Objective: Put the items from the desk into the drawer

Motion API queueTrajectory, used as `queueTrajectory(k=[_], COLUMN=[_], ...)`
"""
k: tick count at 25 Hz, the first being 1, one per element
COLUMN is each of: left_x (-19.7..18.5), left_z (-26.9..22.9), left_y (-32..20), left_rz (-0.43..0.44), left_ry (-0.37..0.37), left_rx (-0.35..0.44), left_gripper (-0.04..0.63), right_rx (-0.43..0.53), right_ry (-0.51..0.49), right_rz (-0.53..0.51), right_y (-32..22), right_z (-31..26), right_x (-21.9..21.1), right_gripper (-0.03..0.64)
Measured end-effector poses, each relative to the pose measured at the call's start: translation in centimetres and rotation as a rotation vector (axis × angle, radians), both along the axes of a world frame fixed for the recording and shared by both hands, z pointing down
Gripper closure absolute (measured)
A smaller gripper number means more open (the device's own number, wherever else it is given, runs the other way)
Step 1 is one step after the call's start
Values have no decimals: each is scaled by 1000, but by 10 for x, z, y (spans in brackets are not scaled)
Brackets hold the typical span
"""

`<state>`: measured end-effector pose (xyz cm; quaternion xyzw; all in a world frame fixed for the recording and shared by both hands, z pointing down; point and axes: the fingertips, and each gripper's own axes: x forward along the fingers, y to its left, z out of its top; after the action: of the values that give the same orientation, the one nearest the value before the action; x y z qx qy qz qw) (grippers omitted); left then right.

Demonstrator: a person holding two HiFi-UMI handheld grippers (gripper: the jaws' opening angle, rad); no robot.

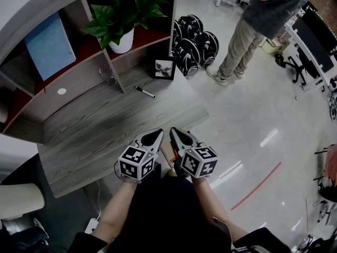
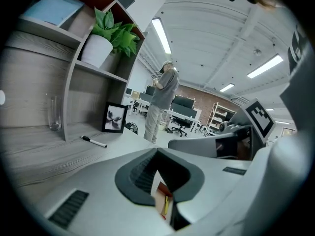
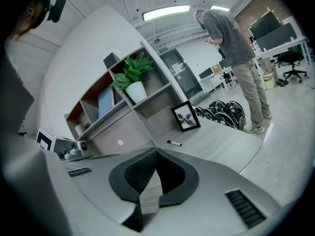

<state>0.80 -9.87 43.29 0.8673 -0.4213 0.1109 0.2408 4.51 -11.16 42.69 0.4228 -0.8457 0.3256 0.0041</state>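
Grey wood tabletop: pale grain; set under a shelf unit along the back
Picture frame: black; upright at the far corner of the tabletop, below the plant shelf
Marker pen: lying flat on the bare wood, near the picture frame and in front of it; well apart from both grippers
Left gripper: fingers closed tip to tip, gripping nothing; held at the near edge of the tabletop
Right gripper: fingers pressed together, empty; side by side with the left gripper, aimed toward the marker pen and the picture frame
Potted plant: green leaves in a white pot; standing on the red-lined shelf above the picture frame
Blue book: leaning in the next compartment of the shelf unit
Glass: clear and upright; tucked in the recess under the shelves, left of the marker pen
Person: grey top, pale trousers; standing on the glossy floor past the far end of the tabletop
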Motion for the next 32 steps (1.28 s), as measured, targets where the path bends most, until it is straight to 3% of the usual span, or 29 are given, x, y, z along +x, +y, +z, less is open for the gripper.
queueTrajectory(k=[13,18,32], left_x=[-13,-27,-84], left_z=[-2,5,23], left_y=[-27,-36,-84], left_rz=[13,-4,-95], left_ry=[16,7,-60], left_rx=[-10,-24,-21], left_gripper=[595,594,594], right_rx=[-8,-41,2], right_ry=[38,52,259], right_rz=[13,-114,-356], right_y=[-25,-35,-89], right_z=[1,7,34], right_x=[-6,-32,-94], right_gripper=[624,624,624])
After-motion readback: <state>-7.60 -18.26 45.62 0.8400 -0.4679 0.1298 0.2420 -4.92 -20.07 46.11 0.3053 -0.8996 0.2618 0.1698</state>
